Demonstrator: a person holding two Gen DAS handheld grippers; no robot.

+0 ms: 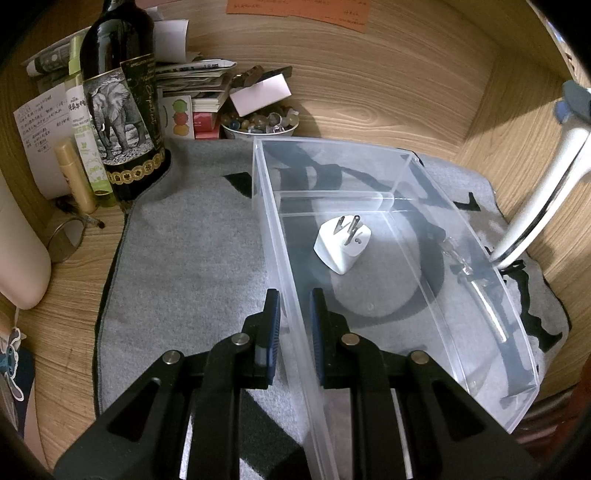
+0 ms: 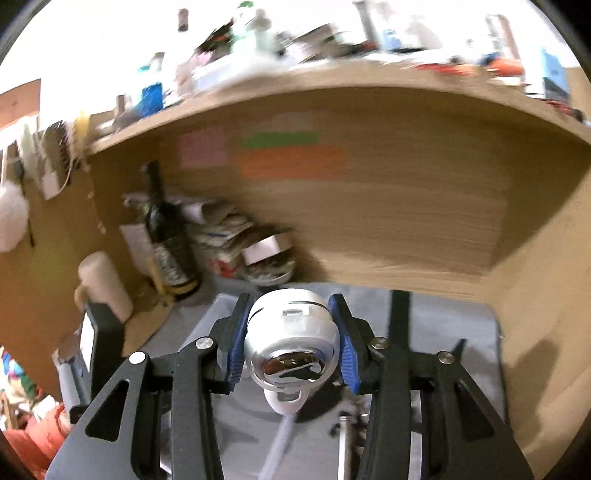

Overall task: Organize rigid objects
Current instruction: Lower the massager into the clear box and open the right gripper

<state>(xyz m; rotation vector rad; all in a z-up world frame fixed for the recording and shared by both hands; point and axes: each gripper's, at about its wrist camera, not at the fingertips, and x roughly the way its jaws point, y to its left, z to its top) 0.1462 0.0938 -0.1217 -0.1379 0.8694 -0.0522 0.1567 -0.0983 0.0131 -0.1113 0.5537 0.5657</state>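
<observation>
Clear bin [image 1: 369, 173] (one), one plug [image 1: 341, 243]

A wood-grain desk alcove is enclosing the scene: a back wall [image 1: 369, 74] and a side panel [image 1: 517, 122] are rising from the desktop [image 1: 70, 369]. A grey mat [image 1: 192, 266] is lying over the desk. Orange paper [image 1: 299, 9] is sticking to the back wall, beside green [image 2: 280, 139] and pink [image 2: 202, 147] notes. A cluttered shelf [image 2: 295, 79] is spanning overhead, blurred. Warm light is falling across the wood, casting dark shadows
</observation>
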